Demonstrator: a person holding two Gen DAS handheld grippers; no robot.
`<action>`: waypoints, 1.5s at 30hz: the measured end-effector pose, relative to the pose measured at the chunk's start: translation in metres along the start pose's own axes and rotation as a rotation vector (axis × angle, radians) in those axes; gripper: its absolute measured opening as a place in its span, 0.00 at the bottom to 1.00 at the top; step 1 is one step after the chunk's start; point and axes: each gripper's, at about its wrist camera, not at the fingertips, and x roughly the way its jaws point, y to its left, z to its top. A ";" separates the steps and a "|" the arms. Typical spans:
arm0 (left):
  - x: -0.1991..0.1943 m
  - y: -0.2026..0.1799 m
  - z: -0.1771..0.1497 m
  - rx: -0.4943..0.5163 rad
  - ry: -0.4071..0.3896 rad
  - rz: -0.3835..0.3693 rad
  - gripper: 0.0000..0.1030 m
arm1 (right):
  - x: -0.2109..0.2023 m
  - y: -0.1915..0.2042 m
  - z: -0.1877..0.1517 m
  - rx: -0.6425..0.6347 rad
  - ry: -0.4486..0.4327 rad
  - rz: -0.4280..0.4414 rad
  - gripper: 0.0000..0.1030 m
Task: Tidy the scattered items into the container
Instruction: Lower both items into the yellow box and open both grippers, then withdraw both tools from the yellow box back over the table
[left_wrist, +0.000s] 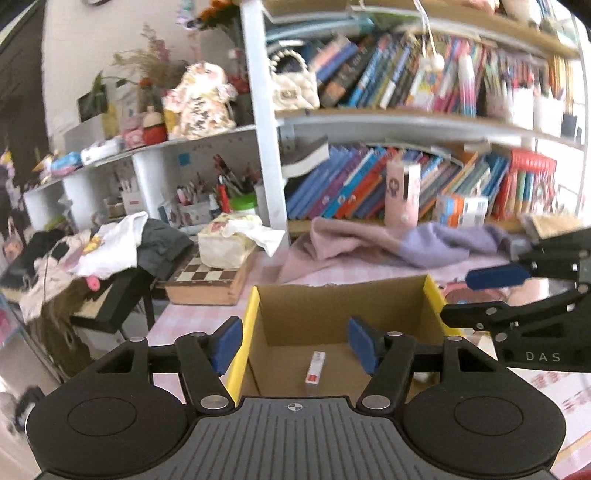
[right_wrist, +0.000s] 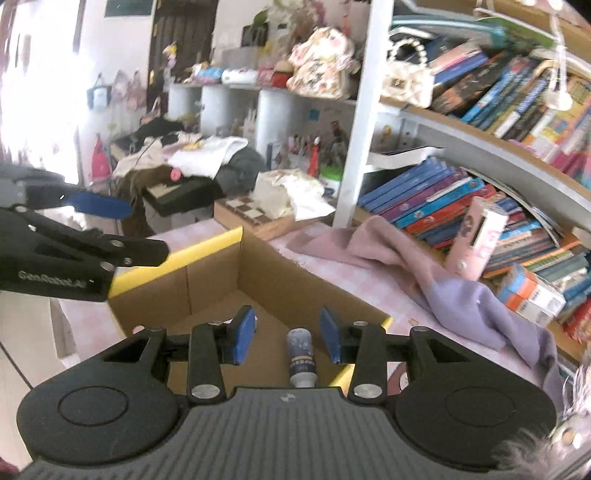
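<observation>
Cardboard box (left_wrist: 340, 314): open-topped, rectangular, plain brown corrugated walls with yellow-edged flaps at the sides; it stood on a desk (left_wrist: 258, 269) covered in a pink checked cloth.

Small carton (left_wrist: 315, 369): slim, white, rectangular, with a red mark near one end; it lay flat on the box floor.

Small bottle (right_wrist: 301, 360): cylindrical, dark-labelled, with a pale cap; it lay on its side inside the box near the yellow-edged wall, below the right claw.

Left claw (left_wrist: 295, 347): black plastic arms with blue ribbed pads, spread wide and holding nothing; it hung over the box with its left pad outside the yellow flap and its right pad above the interior.

Right claw (right_wrist: 288, 334): same make, parted to a moderate gap and empty, poised over the box interior above the bottle, not touching it.

Scarf (right_wrist: 424, 273): soft knit, pink shading to lilac, rumpled on the desk beside the box.

Chessboard box (left_wrist: 207, 280): wooden, chequered top, carrying a cream tissue box.

Bookshelf (left_wrist: 424, 122): white-framed, packed with leaning paperbacks.
</observation>
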 end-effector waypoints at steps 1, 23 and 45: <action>-0.006 0.000 -0.002 -0.009 -0.006 -0.007 0.67 | -0.007 0.001 -0.002 0.010 -0.008 -0.009 0.37; -0.097 -0.020 -0.092 0.034 0.002 -0.081 0.81 | -0.121 0.067 -0.099 0.249 -0.009 -0.292 0.41; -0.127 -0.069 -0.140 0.179 0.049 -0.224 0.85 | -0.170 0.111 -0.165 0.253 0.095 -0.426 0.56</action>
